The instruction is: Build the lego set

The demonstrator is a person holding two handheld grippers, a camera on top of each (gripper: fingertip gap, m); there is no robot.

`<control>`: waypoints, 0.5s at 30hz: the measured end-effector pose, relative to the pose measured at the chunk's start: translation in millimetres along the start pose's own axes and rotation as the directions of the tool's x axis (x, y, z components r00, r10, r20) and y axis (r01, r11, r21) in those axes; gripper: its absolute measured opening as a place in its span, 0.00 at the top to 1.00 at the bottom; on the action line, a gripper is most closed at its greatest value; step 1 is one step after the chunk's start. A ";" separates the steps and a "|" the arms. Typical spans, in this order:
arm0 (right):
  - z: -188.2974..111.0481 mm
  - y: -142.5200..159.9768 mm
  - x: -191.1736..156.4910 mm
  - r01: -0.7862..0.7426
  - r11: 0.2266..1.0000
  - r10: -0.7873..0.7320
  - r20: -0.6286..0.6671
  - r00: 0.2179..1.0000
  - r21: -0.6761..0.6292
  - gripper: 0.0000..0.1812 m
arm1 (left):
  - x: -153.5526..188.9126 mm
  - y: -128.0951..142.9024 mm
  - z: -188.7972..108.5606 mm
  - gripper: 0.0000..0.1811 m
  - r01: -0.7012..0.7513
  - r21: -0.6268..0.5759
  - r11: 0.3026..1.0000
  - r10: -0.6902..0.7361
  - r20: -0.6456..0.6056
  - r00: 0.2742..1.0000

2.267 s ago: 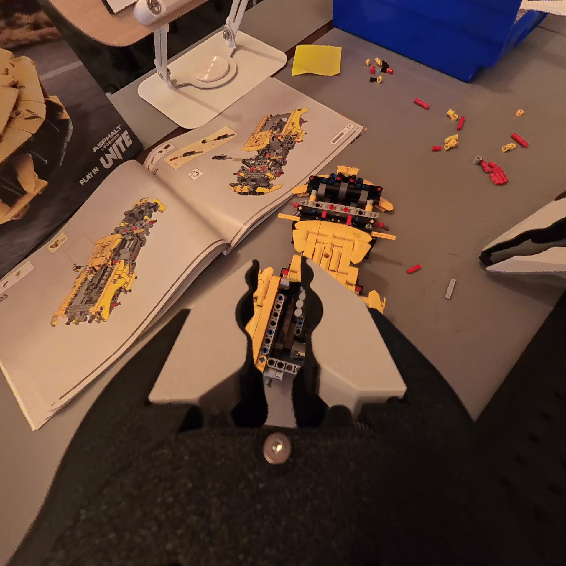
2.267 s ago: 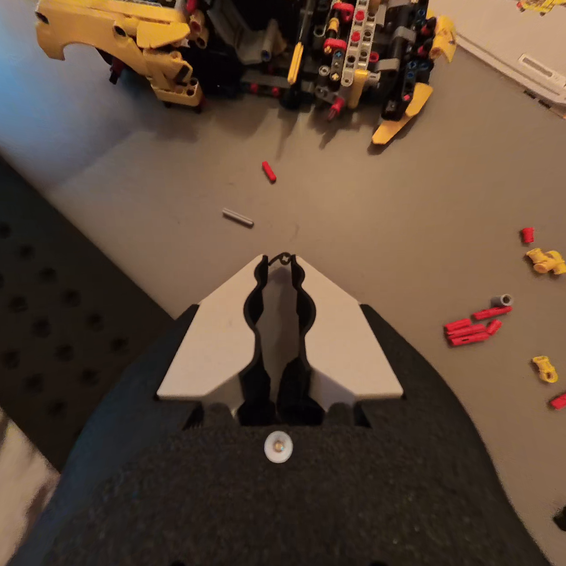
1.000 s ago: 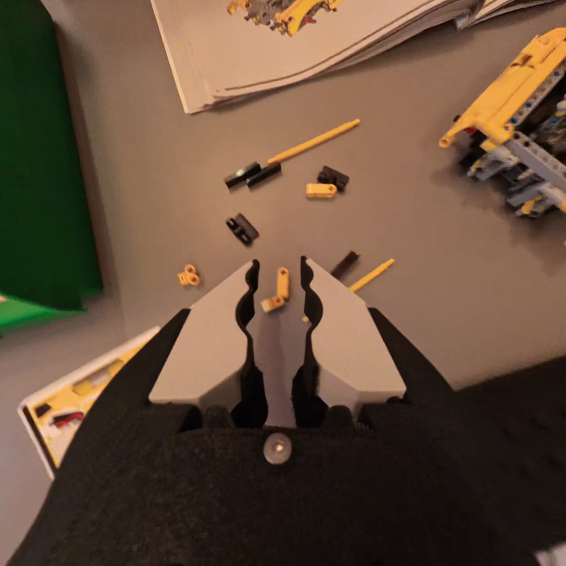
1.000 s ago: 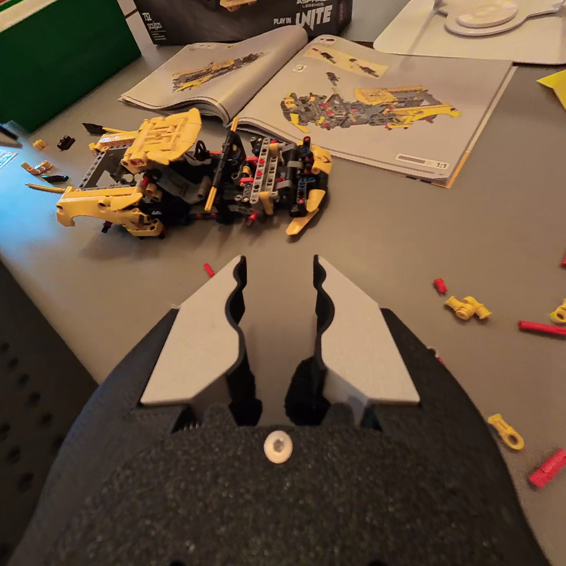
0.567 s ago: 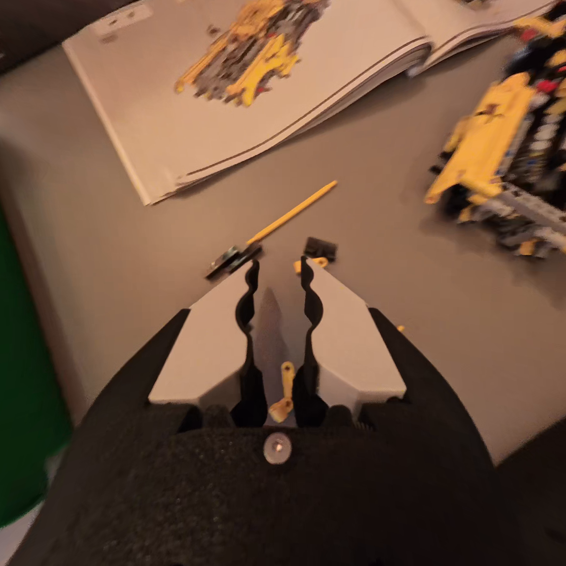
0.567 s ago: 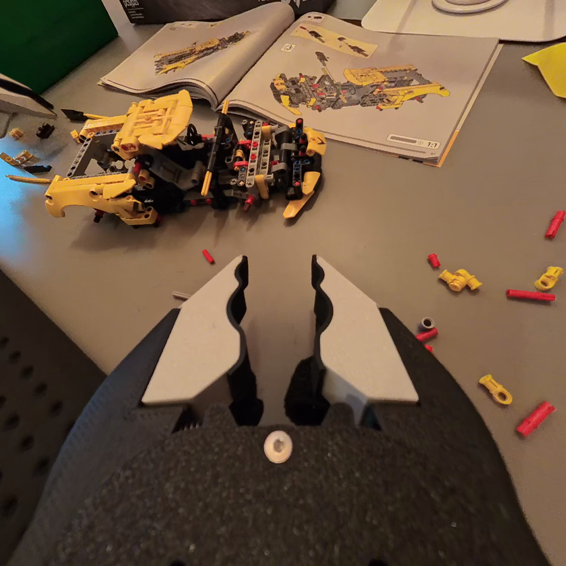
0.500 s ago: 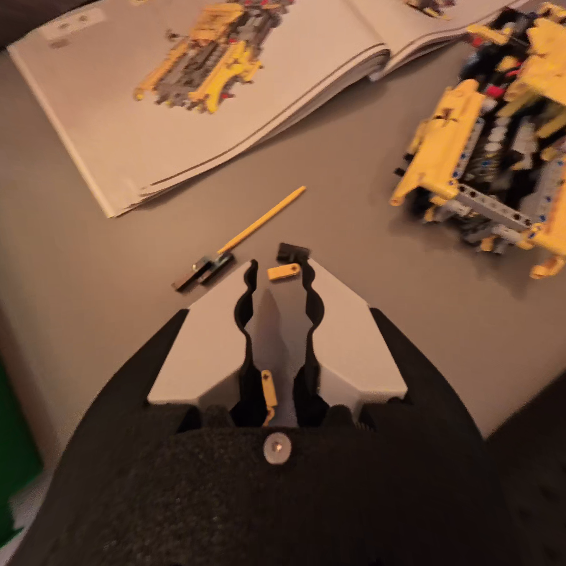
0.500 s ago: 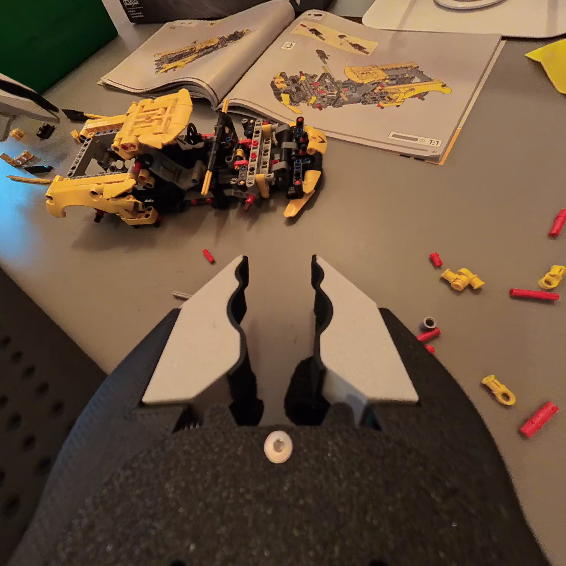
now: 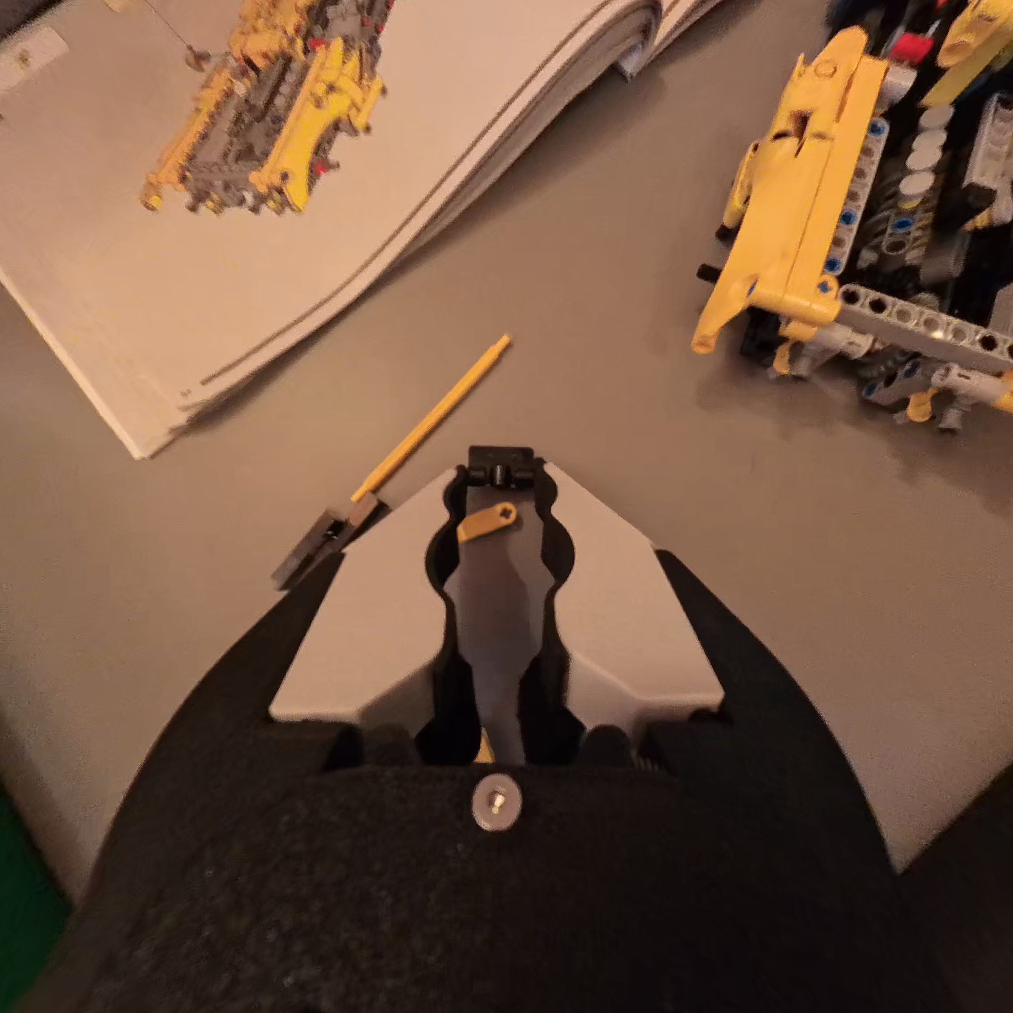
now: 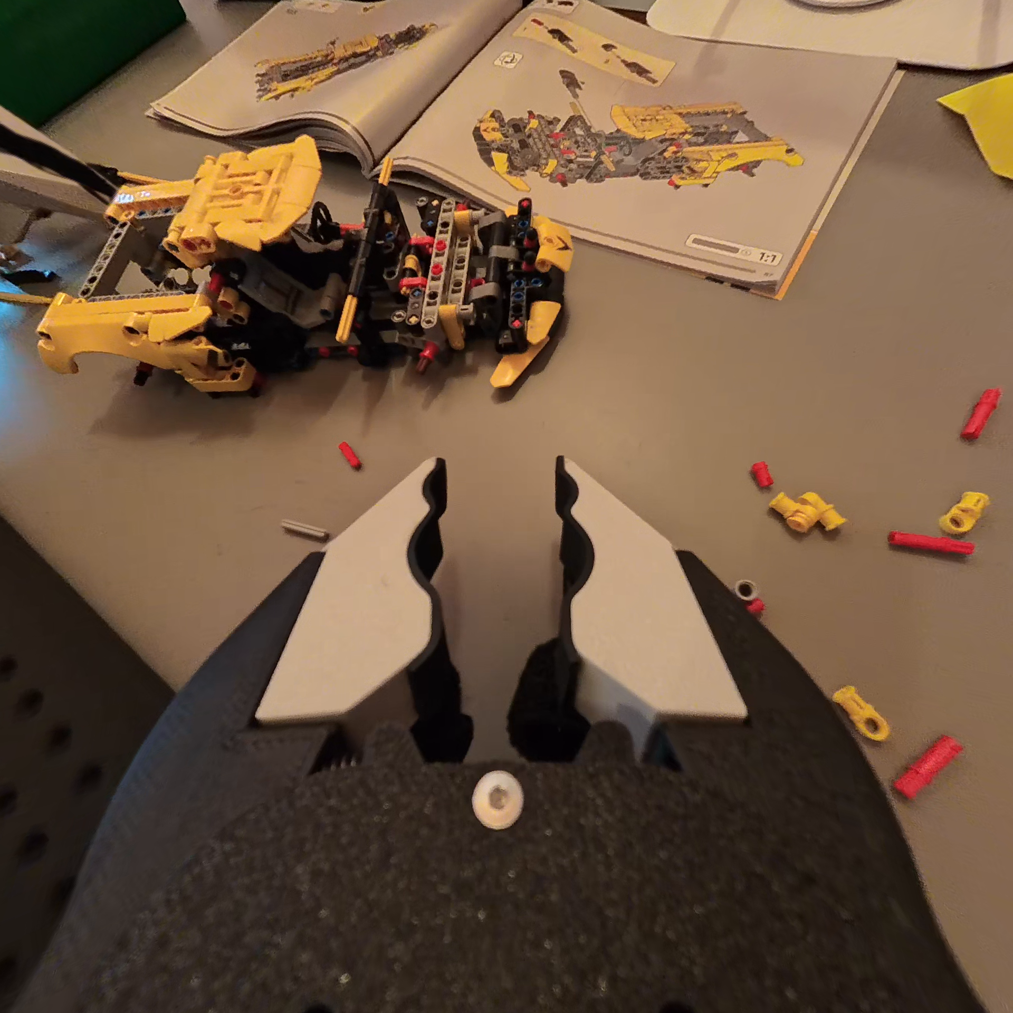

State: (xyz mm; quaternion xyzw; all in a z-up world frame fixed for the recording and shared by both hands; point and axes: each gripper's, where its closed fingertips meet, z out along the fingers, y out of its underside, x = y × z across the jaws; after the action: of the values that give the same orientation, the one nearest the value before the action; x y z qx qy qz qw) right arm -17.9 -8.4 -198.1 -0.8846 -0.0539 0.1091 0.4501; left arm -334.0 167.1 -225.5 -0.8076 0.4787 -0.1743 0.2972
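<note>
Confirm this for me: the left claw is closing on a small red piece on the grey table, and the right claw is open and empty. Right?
Not quite: the small piece at the left claw tips is black, not red, as the left wrist view shows. The rest stands: the right claw is open and empty above the grey table.

A grey table [image 10: 685,383] carries everything; an open instruction booklet [image 10: 630,137] lies at its far side, pages printed with pictures of a yellow vehicle; just in front of the booklet sits the half-built yellow, black and grey Lego model [image 10: 307,274], one edge touching the pages; loose red pins [image 10: 930,542] and small yellow connectors [image 10: 807,510] are scattered to the right; one short red pin [image 10: 350,455] and a grey axle [image 10: 304,529] lie apart, nearer the table's front edge; by the booklet's corner lie a long yellow rod [image 9: 433,416], a small black piece [image 9: 500,463] and a yellow connector [image 9: 487,523]; a yellow paper scrap [image 10: 984,120] lies far right.
</note>
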 end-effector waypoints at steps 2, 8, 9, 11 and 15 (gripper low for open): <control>-0.4 -3.6 1.5 -0.010 1.000 0.010 0.003 1.000 0.016 0.79 | 1.4 -14.4 -4.3 0.87 -0.016 0.048 0.999 0.016 0.016 1.000; 15.7 -68.1 4.1 -0.055 0.982 0.038 0.097 0.995 0.179 0.80 | 9.2 -138.4 -26.5 0.87 -0.066 0.449 0.891 0.018 0.110 0.994; 23.1 -83.9 2.7 -0.070 0.975 0.043 0.134 0.990 0.211 0.80 | 9.7 -162.9 -28.3 0.87 -0.069 0.522 0.850 0.001 0.128 0.992; 42.2 -113.8 -6.6 -0.120 0.964 0.061 0.243 0.968 0.236 0.79 | 16.3 -203.1 -23.2 0.87 -0.074 0.607 0.791 -0.008 0.131 0.991; 55.8 -168.6 -57.8 -0.244 0.958 0.099 0.619 0.779 0.153 0.75 | 70.6 -256.6 -13.8 0.87 -0.189 0.700 0.689 0.161 0.107 0.981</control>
State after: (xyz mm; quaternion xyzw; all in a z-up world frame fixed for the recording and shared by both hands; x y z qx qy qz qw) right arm -87.0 123.5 -85.3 -0.7476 -0.1010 0.4322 0.4941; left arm -136.0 194.5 -49.3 -0.5859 0.4444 -0.2999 0.6077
